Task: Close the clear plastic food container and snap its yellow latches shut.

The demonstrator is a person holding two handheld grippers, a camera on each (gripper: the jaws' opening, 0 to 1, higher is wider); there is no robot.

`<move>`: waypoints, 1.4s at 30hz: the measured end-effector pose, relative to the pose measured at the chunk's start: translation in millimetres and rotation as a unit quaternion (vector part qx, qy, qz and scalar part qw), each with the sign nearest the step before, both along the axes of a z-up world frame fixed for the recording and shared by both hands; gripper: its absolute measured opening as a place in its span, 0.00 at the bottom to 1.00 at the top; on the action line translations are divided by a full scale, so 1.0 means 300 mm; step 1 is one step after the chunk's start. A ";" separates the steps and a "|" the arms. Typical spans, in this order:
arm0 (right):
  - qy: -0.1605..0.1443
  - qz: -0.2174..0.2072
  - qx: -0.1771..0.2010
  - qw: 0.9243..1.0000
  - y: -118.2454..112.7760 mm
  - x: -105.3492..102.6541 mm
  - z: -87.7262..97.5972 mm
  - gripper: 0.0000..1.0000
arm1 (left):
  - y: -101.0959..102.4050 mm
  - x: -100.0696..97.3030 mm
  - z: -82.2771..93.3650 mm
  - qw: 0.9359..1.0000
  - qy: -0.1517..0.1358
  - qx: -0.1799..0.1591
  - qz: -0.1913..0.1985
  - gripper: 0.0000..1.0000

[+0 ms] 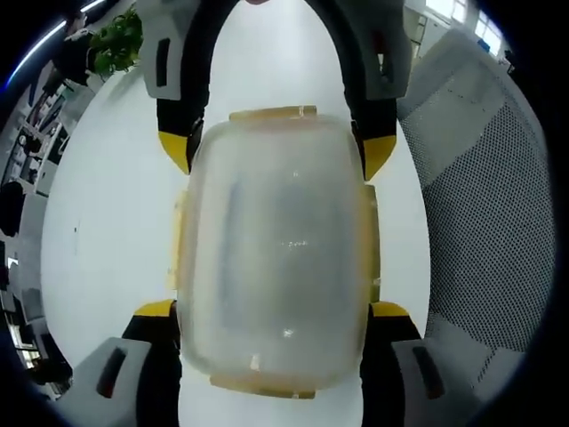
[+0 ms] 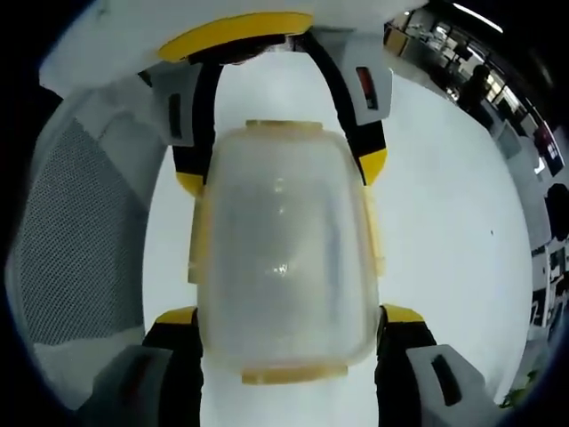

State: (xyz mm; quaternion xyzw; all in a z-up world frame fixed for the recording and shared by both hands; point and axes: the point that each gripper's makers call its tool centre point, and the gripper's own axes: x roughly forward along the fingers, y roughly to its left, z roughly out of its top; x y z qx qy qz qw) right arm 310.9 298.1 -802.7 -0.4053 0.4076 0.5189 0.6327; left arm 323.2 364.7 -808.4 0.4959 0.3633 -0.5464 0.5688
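The clear plastic food container (image 1: 280, 249) lies on the white table (image 1: 107, 222) with its lid on top. Pale yellow latches (image 1: 271, 113) show at both ends and along both long sides. My left gripper (image 1: 274, 310) straddles the near end, its yellow fingertips (image 1: 156, 310) against the container's sides. My right gripper (image 1: 276, 149) comes in from the opposite end and clasps the far part the same way. In the right gripper view the container (image 2: 284, 258) sits between the right gripper's (image 2: 286, 314) jaws, with the left gripper (image 2: 281, 173) facing it.
A grey mesh chair (image 1: 480, 196) stands close beside the table, also visible as the chair (image 2: 80, 249) in the right gripper view. A green plant (image 1: 116, 40) stands at the table's far corner. Office desks lie beyond the table (image 2: 444, 222).
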 end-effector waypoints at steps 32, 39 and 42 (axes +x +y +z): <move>-0.002 0.000 -0.006 1.000 0.093 0.024 -0.002 0.80 | 0.096 0.021 0.001 1.000 0.002 -0.012 0.006 0.84; 0.000 -0.004 -0.013 1.000 0.097 0.042 -0.004 0.80 | 0.099 0.041 0.002 1.000 0.001 -0.005 0.004 0.84; 0.000 -0.004 -0.021 1.000 0.096 0.042 -0.006 0.80 | 0.099 0.040 0.002 1.000 0.001 -0.006 0.004 0.84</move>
